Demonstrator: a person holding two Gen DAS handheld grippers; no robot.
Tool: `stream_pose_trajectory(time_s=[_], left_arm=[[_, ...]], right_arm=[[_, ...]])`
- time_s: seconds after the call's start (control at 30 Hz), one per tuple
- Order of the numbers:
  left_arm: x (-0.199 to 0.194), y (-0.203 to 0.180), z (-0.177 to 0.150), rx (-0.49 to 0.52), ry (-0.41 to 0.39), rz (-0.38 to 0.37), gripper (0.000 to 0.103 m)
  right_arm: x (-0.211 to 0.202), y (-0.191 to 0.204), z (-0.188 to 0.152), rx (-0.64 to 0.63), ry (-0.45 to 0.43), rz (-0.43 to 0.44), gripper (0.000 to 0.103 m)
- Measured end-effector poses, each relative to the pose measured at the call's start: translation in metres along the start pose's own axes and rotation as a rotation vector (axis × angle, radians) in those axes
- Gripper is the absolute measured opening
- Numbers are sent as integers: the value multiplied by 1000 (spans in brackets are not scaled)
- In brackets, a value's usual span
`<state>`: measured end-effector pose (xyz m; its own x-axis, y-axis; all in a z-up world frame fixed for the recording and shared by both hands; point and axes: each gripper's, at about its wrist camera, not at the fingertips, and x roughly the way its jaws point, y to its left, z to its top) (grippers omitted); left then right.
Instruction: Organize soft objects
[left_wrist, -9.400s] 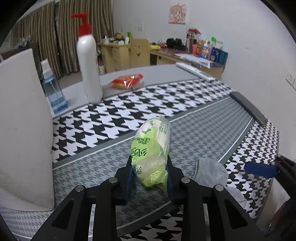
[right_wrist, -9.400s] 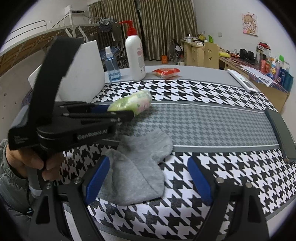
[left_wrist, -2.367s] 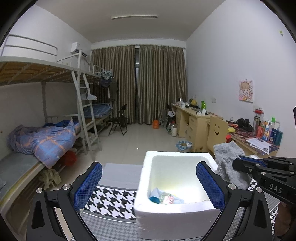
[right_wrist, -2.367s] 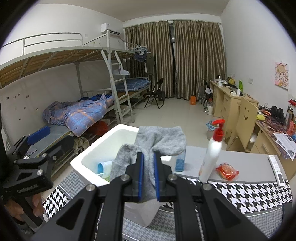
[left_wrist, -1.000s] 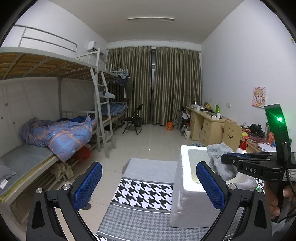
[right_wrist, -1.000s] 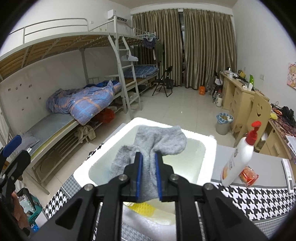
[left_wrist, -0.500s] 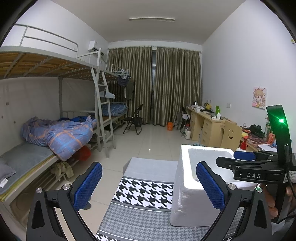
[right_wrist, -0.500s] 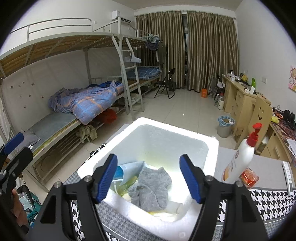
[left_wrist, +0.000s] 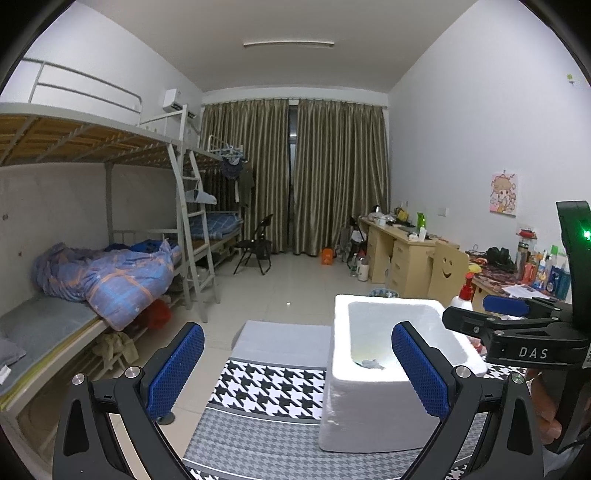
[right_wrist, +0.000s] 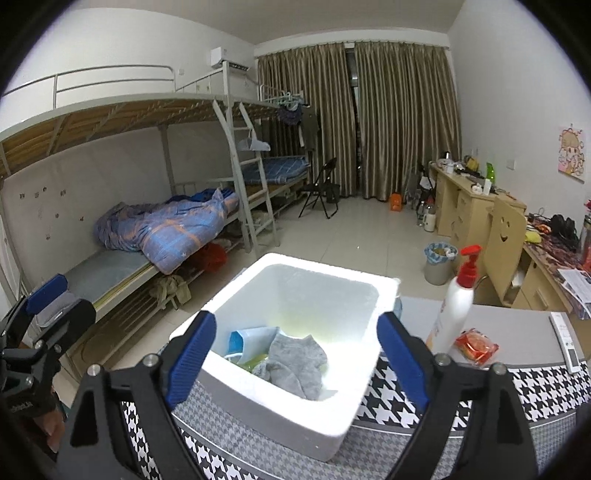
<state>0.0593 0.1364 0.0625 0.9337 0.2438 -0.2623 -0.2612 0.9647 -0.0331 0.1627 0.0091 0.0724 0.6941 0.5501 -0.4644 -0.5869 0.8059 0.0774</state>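
A white foam box (right_wrist: 354, 291) stands on the houndstooth table. A grey sock (right_wrist: 295, 363) lies inside it on top of a blue packet (right_wrist: 245, 341) and a green packet (right_wrist: 255, 360). My right gripper (right_wrist: 297, 363) is open and empty, its jaws spread just above the box's near rim. My left gripper (left_wrist: 297, 369) is open and empty, held left of the box (left_wrist: 340, 369); a bit of the sock (left_wrist: 371, 363) shows there. The right gripper also shows at the right edge of the left wrist view (left_wrist: 509, 317).
A white pump bottle (right_wrist: 456, 304) and a red snack packet (right_wrist: 476, 345) stand on the table right of the box. A remote (right_wrist: 565, 341) lies further right. A bunk bed (right_wrist: 159, 229) and desks (right_wrist: 465, 206) fill the room behind.
My right gripper opened and let the grey sock fall into the foam box, then drew back a little. The left gripper stayed open and nearly still.
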Motion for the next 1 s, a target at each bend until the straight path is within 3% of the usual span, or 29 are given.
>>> stream_pose_trajectory(time_s=[0.5,0.6,1.0], left_arm=[[-14,-30,5,27,-24,-64,102],[-17,-36,5,39,-32,-76,102],[-29,-62,2,52,-32,-123,102]], right_arm=[[-46,-20,-14,21,-75,-8,94],[-56,-25,-19,47,-101,-3,101],[-88,-34,-36,45,-176,-109,102]])
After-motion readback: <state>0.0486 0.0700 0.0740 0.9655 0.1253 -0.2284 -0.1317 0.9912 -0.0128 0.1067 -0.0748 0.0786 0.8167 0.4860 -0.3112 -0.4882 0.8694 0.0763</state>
